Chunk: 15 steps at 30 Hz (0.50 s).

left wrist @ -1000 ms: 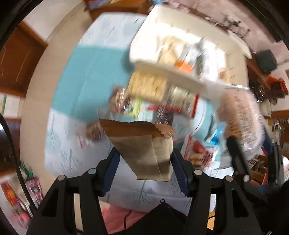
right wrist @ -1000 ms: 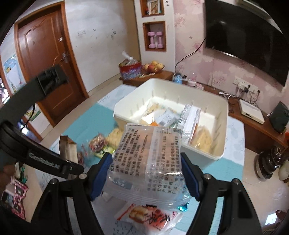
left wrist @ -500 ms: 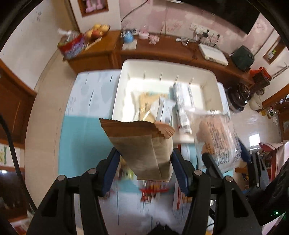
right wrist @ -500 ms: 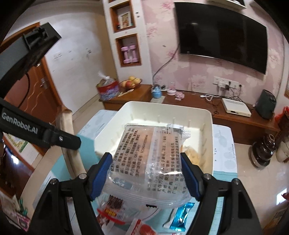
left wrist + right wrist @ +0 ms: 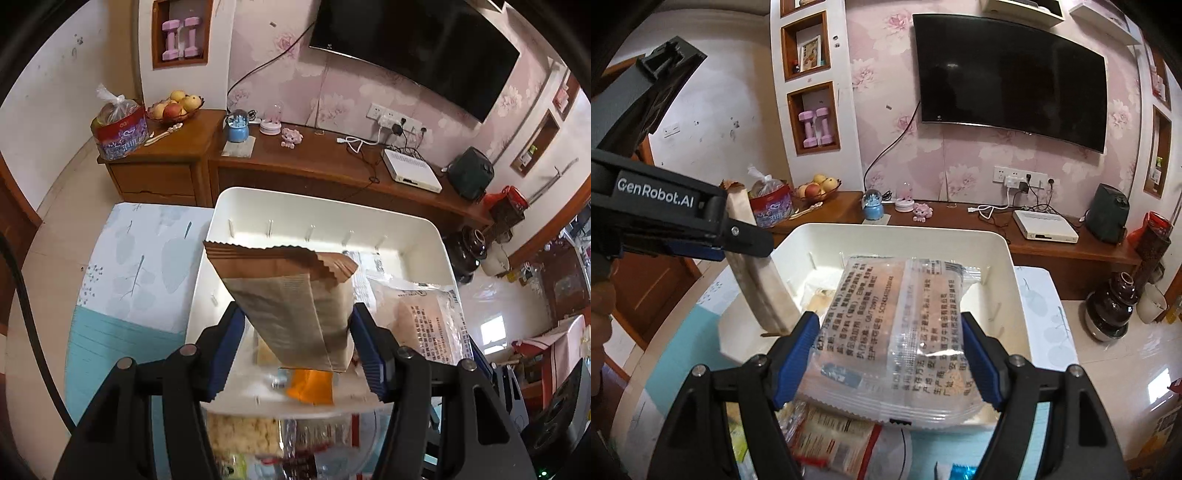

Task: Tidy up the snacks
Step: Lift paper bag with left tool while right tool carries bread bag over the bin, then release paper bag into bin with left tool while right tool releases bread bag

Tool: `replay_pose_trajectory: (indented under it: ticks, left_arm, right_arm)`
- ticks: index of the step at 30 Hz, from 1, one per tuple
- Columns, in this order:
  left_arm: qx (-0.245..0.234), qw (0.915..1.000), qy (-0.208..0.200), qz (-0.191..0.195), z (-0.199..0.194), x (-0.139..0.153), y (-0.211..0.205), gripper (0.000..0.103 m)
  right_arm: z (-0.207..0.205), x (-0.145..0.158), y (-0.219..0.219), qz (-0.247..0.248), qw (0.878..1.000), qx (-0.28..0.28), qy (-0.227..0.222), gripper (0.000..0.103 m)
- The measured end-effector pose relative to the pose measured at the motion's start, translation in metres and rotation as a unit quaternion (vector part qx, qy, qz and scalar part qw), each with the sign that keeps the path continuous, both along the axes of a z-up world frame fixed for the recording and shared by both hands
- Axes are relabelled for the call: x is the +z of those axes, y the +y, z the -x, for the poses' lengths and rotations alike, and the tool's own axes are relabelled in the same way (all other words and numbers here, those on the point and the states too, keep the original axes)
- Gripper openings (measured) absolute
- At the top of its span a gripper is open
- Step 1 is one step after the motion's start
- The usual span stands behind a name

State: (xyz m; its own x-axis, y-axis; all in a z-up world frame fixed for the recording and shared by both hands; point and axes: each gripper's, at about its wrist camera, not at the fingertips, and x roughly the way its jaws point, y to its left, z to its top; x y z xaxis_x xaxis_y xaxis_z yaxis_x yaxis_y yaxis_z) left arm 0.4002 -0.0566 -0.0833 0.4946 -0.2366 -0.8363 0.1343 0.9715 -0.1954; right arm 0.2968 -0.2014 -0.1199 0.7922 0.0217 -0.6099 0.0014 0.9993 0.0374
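Observation:
My left gripper (image 5: 295, 343) is shut on a brown paper snack packet (image 5: 295, 302) and holds it upright over the left side of the white bin (image 5: 325, 206). My right gripper (image 5: 886, 354) is shut on a clear plastic snack bag (image 5: 897, 332) with printed text, held over the bin's (image 5: 997, 251) near side. The bag also shows at the right of the left wrist view (image 5: 421, 321). The left gripper and its packet (image 5: 757, 277) show at the left of the right wrist view. Several snacks lie inside the bin, among them an orange packet (image 5: 310, 384).
More snack packets (image 5: 834, 439) lie on the leaf-patterned tablecloth (image 5: 140, 258) in front of the bin. Behind the table stands a wooden sideboard (image 5: 295, 158) with a fruit bowl (image 5: 173, 107), a red tin and a router. A TV (image 5: 1008, 81) hangs on the wall.
Both grippers have moved forward and up from the snack pile on the table to above the bin, each still holding its packet.

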Motion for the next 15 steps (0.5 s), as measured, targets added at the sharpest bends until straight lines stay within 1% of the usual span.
replay_pose_trajectory:
  ticks: [3, 5, 7, 9, 10, 11, 12, 15]
  left_arm:
    - [-0.001, 1.0000, 0.004, 0.000, -0.008, -0.012, 0.001, 0.058]
    - [-0.001, 0.9999, 0.013, -0.009, -0.013, -0.018, 0.000, 0.059]
    - [-0.005, 0.9998, 0.016, -0.011, -0.014, -0.020, -0.001, 0.061]
    - [-0.010, 0.9998, 0.010, -0.017, -0.015, -0.019, -0.002, 0.064]
    - [-0.012, 0.9998, 0.006, -0.016, -0.014, -0.018, -0.002, 0.066]
    - [-0.013, 0.9998, 0.003, -0.012, -0.014, -0.016, -0.001, 0.071]
    - [-0.015, 0.9999, 0.000, -0.007, -0.015, -0.015, 0.000, 0.073]
    - [-0.020, 0.9997, -0.011, 0.009, -0.013, -0.009, 0.004, 0.073]
  right_arm:
    - [-0.010, -0.008, 0.000, 0.003, 1.000, -0.006, 0.000, 0.077]
    - [-0.015, -0.011, -0.001, 0.001, 1.000, -0.007, 0.004, 0.078]
    - [-0.017, -0.015, -0.003, -0.008, 1.000, -0.005, 0.008, 0.078]
    - [-0.020, -0.017, -0.004, -0.012, 1.000, -0.007, 0.013, 0.078]
    - [-0.021, -0.017, -0.003, -0.011, 1.000, -0.008, 0.014, 0.078]
    - [-0.021, -0.017, -0.003, -0.010, 1.000, -0.010, 0.014, 0.078]
    - [-0.021, -0.017, -0.003, -0.009, 1.000, -0.012, 0.014, 0.079]
    - [-0.023, -0.016, -0.004, -0.006, 1.000, -0.020, 0.018, 0.079]
